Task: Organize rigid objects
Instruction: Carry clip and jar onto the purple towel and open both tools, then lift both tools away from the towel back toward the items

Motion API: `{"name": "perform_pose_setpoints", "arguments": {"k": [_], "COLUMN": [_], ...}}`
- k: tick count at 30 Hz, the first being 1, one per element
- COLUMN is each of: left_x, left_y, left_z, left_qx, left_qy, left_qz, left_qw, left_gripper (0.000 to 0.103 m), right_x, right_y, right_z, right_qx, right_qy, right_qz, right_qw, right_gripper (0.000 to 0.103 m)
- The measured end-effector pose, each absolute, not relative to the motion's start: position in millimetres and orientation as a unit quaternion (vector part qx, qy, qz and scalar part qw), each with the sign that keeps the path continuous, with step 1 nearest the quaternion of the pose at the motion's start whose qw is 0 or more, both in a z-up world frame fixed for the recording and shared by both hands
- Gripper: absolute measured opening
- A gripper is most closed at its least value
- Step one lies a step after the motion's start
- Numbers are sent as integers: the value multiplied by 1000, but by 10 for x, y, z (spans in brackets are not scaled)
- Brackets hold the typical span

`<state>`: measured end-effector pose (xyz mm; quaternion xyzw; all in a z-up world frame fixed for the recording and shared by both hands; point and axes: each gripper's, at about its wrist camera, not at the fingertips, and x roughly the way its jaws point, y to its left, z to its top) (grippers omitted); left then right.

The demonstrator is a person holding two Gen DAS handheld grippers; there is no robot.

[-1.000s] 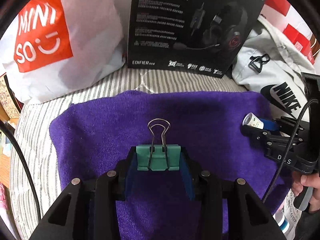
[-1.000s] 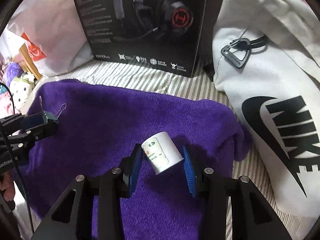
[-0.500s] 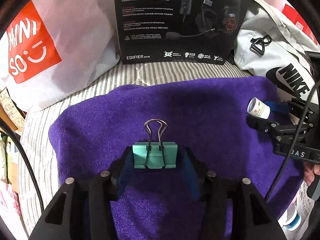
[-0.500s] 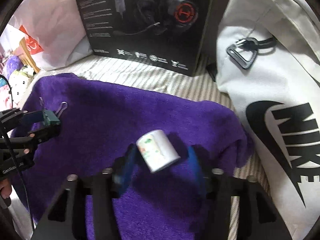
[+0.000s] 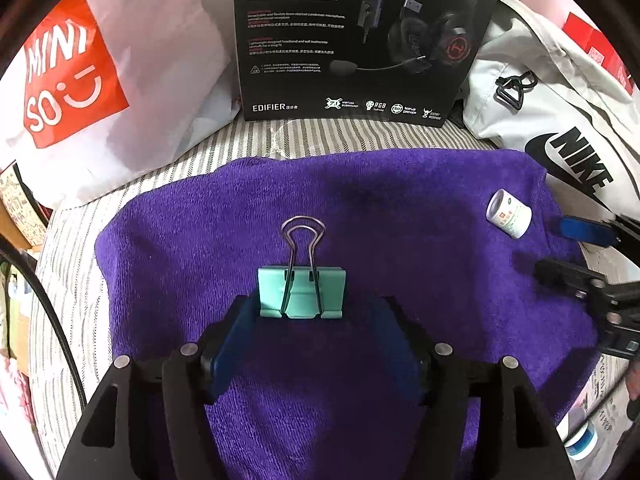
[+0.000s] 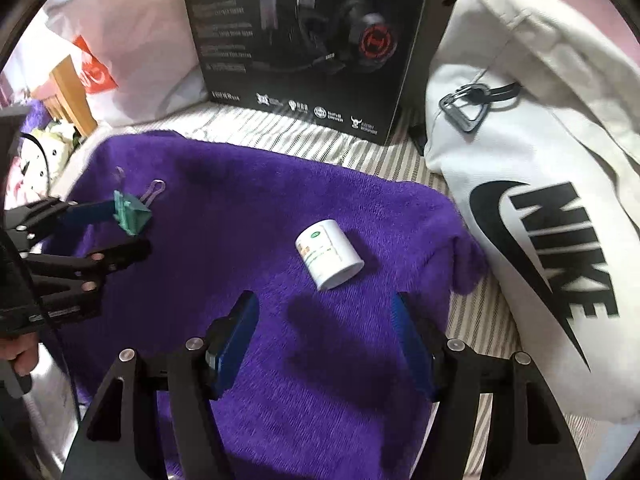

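Observation:
A teal binder clip (image 5: 302,293) with wire handles lies on the purple towel (image 5: 380,208), just ahead of my left gripper (image 5: 316,320), whose jaws stand wide apart around its rear. It also shows in the right wrist view (image 6: 130,214). A small white bottle (image 6: 329,254) lies on its side on the towel, ahead of my right gripper (image 6: 324,320), which is open and empty. The bottle also shows in the left wrist view (image 5: 509,213), near the towel's right edge.
A black headset box (image 5: 360,36) stands behind the towel. A white Miniso bag (image 5: 100,80) lies at the left and a white Nike bag (image 6: 540,200) at the right. The towel lies on striped bedding (image 5: 72,248).
Both grippers have opened and drawn back. The left has let go of the binder clip and the right has let go of the white bottle; both objects now rest on the towel.

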<state>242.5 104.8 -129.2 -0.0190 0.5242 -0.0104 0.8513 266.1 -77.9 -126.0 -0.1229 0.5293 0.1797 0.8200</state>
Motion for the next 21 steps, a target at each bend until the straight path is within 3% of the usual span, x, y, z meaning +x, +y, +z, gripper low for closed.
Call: {"name": "perform_pose_setpoints", "arguments": {"k": [10, 21], "left_x": [2220, 1424], "left_y": [999, 878], "left_z": [-1240, -802], "left_qx": [-33, -25], "left_qy": [543, 517], "left_qz": [-7, 4], "left_qw": [839, 855], "left_gripper": [66, 73], "right_x": [2181, 1516], "right_y": [-1099, -1421], "right_z": [-861, -675], "right_qx": [-63, -38], "right_qy": [511, 509], "right_qz": [182, 174], "right_qw": [838, 842], "right_gripper": [76, 79]}}
